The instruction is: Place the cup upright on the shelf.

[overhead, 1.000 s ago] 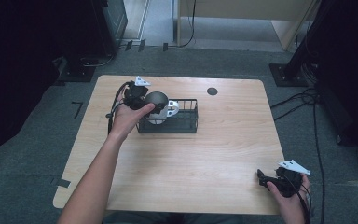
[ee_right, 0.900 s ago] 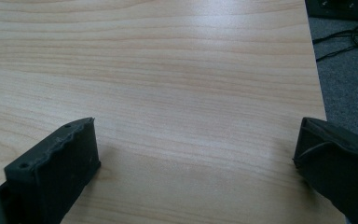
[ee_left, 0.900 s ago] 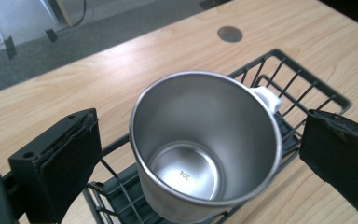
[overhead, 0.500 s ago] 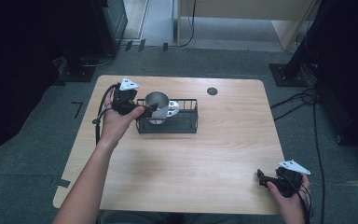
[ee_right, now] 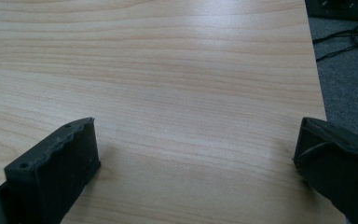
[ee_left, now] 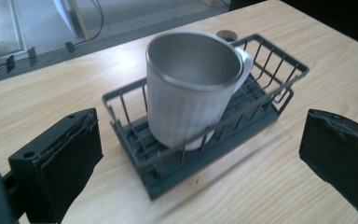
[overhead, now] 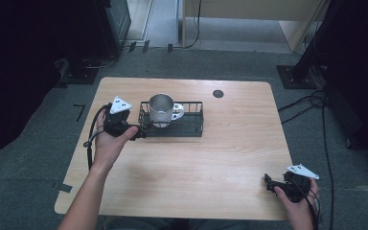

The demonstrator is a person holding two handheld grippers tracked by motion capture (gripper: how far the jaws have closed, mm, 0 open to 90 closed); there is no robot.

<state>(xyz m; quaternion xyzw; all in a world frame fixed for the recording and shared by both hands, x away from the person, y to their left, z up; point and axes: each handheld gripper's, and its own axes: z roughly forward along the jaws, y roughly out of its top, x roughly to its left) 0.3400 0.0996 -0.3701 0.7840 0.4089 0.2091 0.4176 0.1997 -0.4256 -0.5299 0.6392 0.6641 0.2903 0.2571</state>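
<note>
Nearest, at 5 o'clock on the table [overhead: 211,182]: right gripper [overhead: 273,184], jaws spread wide over bare wood, gripping nothing, likely parked out of the way. Farther, at 10 o'clock: left gripper [overhead: 141,132], jaws released, just beside the rack's [overhead: 194,128] near-left end, apparently letting go. Beyond, 1 steel mug [ee_left: 191,88] standing upright in the left part of 1 wire rack, handle toward 3 o'clock. Farthest, 1 dark round hole [overhead: 217,93] at 1 o'clock. Count: 2 grippers, 1 mug, 1 rack.
</note>
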